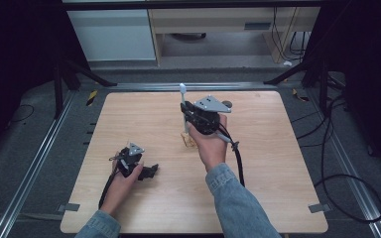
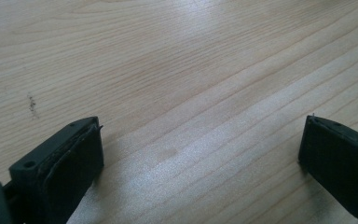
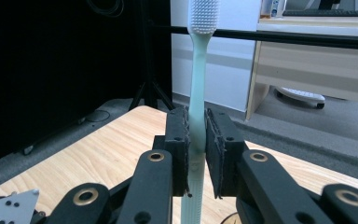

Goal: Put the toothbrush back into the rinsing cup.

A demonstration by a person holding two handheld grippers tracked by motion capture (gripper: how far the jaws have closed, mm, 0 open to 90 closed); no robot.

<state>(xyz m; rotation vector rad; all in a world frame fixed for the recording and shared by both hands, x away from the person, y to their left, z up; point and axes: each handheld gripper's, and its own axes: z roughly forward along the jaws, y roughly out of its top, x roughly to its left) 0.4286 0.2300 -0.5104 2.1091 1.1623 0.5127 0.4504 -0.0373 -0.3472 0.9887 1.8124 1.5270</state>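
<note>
We count one toothbrush [image 3: 197, 93], pale green with white bristles, one small tan wooden block [image 1: 188, 140], two handheld grippers, the left gripper [image 1: 151, 171] and the right gripper [image 3: 196, 140], and one wooden table [image 1: 258, 163].

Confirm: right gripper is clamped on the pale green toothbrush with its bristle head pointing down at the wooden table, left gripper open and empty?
Not quite. The right gripper holds the pale green toothbrush upright, bristle head up, as the right gripper view shows. The rest stands: the left gripper is open and empty over the wooden table.
</note>
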